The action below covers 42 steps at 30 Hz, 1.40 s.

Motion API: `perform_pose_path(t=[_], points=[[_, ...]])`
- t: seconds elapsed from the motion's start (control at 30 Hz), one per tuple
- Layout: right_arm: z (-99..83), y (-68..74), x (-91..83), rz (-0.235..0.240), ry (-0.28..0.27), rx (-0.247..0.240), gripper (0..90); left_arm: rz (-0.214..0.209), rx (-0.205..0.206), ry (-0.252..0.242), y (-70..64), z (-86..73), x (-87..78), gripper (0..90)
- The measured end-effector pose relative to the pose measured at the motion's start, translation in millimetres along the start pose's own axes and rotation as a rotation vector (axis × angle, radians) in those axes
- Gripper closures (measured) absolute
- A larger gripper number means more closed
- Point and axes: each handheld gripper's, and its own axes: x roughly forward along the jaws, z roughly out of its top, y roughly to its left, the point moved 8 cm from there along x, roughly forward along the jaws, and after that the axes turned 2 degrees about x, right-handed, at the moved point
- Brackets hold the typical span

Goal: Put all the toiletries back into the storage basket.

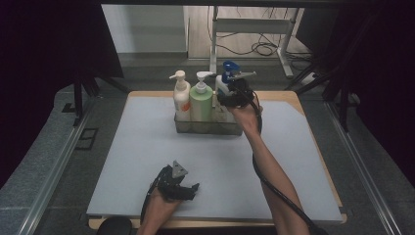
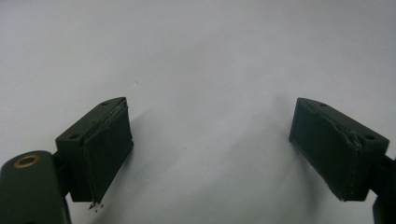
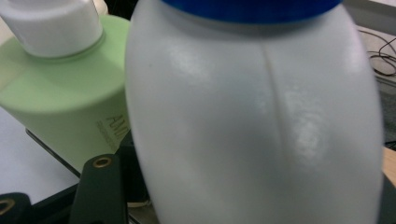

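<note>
We've got the right gripper (image 1: 234, 96) clamped on the white bottle (image 3: 254, 126) at the bin (image 1: 208, 126), left gripper (image 2: 210, 154) idle, jaws apart; next, probably a straight lift or seat.

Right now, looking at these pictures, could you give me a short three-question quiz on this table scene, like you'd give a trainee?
1. True or false: the left gripper holds a bottle.
2. Which bottle is the right gripper at: (a) the cream pump bottle, (b) the green pump bottle, (c) the white bottle with the blue top?
3. What do the three bottles stand in?

Key
1. False: its jaws stand wide apart over the bare grey mat.
2. (c), at the row's right end.
3. A clear bin at the mat's far side.
</note>
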Motion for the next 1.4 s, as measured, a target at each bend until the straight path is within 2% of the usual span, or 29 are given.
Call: perform_pose_path(t=[0.57, 0.8, 1.17, 1.27, 1.4], points=[[-20.5, 0.4, 12.4, 0.008, 0.056, 0.016, 38.5, -0.001, -0.004, -0.001, -0.5, 0.0, 0.0, 12.5], [-20.3, -1.8, 12.6, 0.012, 0.058, 0.02, 38.2, -0.001, -0.004, -0.001, -0.4, 0.0, 0.0, 12.5], [-21.2, -5.5, 13.6, 0.043, 0.055, 0.036, 36.5, -0.001, -0.003, 0.001, -0.4, -0.1, -0.1, 12.4], [-20.8, -5.2, 13.7, 0.051, 0.058, 0.036, 32.5, -0.001, -0.004, 0.001, -0.4, -0.1, -0.1, 12.5], [-18.6, -5.0, 13.5, 0.046, 0.043, 0.005, 24.4, -0.001, -0.004, 0.001, -0.5, -0.1, -0.1, 12.5]])
